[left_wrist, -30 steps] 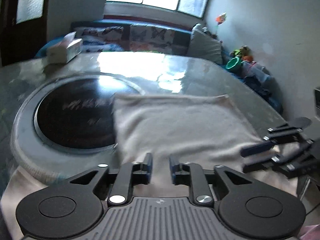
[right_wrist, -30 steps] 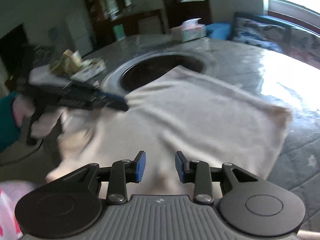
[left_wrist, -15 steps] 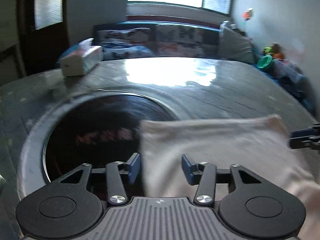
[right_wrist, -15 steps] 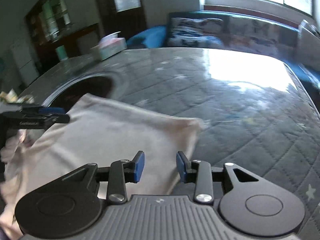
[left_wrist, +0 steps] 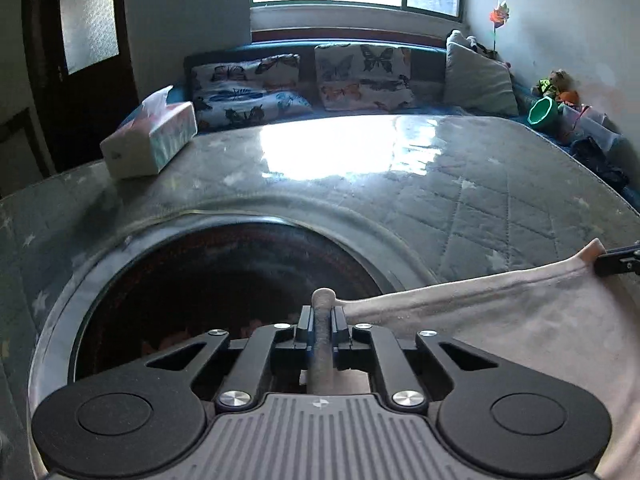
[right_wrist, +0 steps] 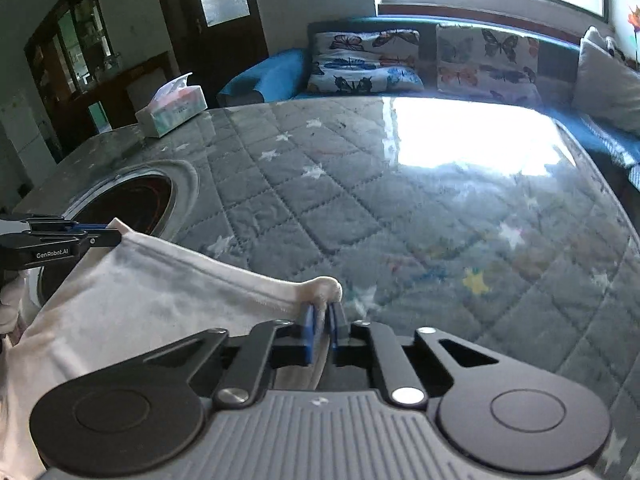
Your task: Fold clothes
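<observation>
My left claw [left_wrist: 322,322] is pinching one corner of the pale garment [left_wrist: 520,320], with a small nub of cloth poking out beyond the pressed-together pads. My right claw [right_wrist: 321,322] is clamped on the opposite corner of the same garment [right_wrist: 160,292], its blue pads tight on a bunched tip of fabric. Between the two corners the hemmed edge runs as a stretched line, and the rest of the cloth spreads back toward me below it. From the left wrist view my right claw [left_wrist: 618,262] shows at the right edge, at the far corner; from the right wrist view my left claw [right_wrist: 60,240] shows at the left edge. The garment lies over the quilted grey worktop [right_wrist: 440,200], its left part partly over the dark round inset [left_wrist: 208,280]. A tissue box [left_wrist: 150,138] stands at the worktop's far left, well apart from the cloth.
</observation>
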Action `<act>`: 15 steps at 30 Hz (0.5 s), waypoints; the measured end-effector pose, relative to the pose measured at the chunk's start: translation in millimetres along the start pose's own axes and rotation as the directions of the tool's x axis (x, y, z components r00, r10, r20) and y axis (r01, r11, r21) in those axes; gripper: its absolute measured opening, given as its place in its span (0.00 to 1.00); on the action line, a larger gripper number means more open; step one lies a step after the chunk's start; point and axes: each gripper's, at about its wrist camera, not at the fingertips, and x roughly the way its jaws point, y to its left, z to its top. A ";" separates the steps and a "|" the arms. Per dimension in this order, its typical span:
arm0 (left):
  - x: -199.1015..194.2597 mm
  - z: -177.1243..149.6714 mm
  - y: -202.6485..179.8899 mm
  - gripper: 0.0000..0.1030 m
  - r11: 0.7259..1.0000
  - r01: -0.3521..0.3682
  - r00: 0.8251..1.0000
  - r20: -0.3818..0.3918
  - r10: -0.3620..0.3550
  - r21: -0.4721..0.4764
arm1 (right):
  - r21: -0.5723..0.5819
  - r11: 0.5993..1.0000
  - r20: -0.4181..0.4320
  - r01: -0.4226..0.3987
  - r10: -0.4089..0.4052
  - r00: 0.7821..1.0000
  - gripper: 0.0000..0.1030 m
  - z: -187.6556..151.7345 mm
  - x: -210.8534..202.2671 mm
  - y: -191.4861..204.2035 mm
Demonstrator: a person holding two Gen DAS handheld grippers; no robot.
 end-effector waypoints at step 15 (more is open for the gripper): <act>15.3 23.4 8.9 0.20 0.996 -0.091 0.996 0.022 0.092 -0.025 | -0.141 0.990 0.049 0.023 -0.017 0.999 0.16 33.3 15.3 18.5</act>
